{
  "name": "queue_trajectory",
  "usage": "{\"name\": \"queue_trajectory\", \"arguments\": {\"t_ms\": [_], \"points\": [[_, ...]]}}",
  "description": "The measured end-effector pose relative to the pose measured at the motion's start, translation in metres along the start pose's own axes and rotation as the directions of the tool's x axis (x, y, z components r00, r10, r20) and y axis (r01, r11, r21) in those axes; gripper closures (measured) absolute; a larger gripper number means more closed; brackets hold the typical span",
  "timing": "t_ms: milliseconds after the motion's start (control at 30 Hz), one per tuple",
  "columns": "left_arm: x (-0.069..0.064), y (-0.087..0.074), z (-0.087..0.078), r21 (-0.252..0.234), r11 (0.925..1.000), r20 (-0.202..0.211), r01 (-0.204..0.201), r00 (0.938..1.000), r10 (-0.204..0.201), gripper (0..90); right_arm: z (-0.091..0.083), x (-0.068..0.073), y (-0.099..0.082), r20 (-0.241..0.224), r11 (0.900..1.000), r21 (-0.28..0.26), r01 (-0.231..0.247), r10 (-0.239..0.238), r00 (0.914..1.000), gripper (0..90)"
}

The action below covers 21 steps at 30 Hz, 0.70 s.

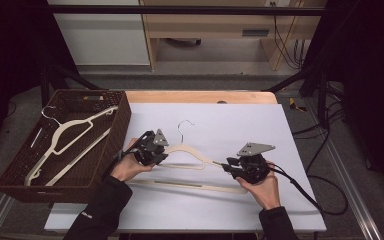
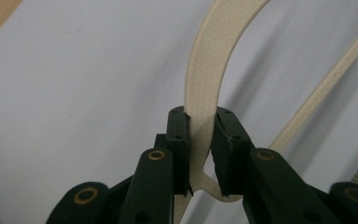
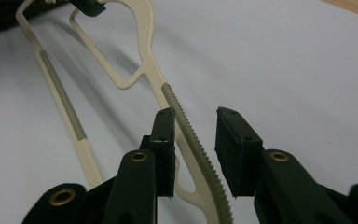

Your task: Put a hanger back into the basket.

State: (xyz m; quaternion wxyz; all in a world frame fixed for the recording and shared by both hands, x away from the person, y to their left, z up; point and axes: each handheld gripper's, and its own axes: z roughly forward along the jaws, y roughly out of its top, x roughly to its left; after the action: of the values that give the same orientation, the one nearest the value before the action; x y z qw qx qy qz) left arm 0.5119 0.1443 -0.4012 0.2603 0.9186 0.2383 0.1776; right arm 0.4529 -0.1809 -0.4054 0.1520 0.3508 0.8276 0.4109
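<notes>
Both hands reach in low over the white mat (image 1: 240,125), wrists angled inward. Left gripper (image 1: 152,150) clamps the hanger (image 1: 190,150); right gripper (image 1: 230,166) straddles its other shoulder, jaws parted.

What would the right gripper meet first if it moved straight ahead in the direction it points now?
Probably the cream hanger: its ribbed arm already lies between the open fingers of the right gripper and runs ahead along its line. Farther on is the left gripper, closed on the same hanger; depth is unclear.
</notes>
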Motion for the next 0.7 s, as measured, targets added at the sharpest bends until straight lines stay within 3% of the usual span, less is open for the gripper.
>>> {"name": "queue_trajectory", "arguments": {"t_ms": [233,333,533,567,700], "points": [[-0.012,0.003,-0.023,-0.027,0.999,-0.101,0.036,0.9942,-0.039,77.1,-0.018,-0.003,0.003,-0.012,0.9944,-0.102,-0.027,0.026,0.9996,51.6],[-0.015,0.004,-0.029,-0.036,0.9981,-0.126,0.05,0.9906,-0.054,77.2,-0.027,-0.006,0.004,-0.007,0.9865,-0.16,-0.032,0.032,0.9995,43.1],[-0.017,0.011,-0.042,-0.069,0.9948,-0.156,0.075,0.9841,-0.085,77.2,-0.042,-0.01,0.004,-0.003,0.9749,-0.215,-0.057,0.057,0.9984,29.7],[-0.016,0.017,-0.048,-0.077,0.9933,-0.178,0.086,0.979,-0.099,77.2,-0.045,-0.012,0.004,0.0,0.972,-0.226,-0.063,0.065,0.9979,26.0],[-0.013,0.026,-0.06,-0.098,0.9898,-0.212,0.104,0.9695,-0.123,77.2,-0.055,-0.018,0.001,0.031,0.9611,-0.262,-0.088,0.1,0.9945,15.7]]}}
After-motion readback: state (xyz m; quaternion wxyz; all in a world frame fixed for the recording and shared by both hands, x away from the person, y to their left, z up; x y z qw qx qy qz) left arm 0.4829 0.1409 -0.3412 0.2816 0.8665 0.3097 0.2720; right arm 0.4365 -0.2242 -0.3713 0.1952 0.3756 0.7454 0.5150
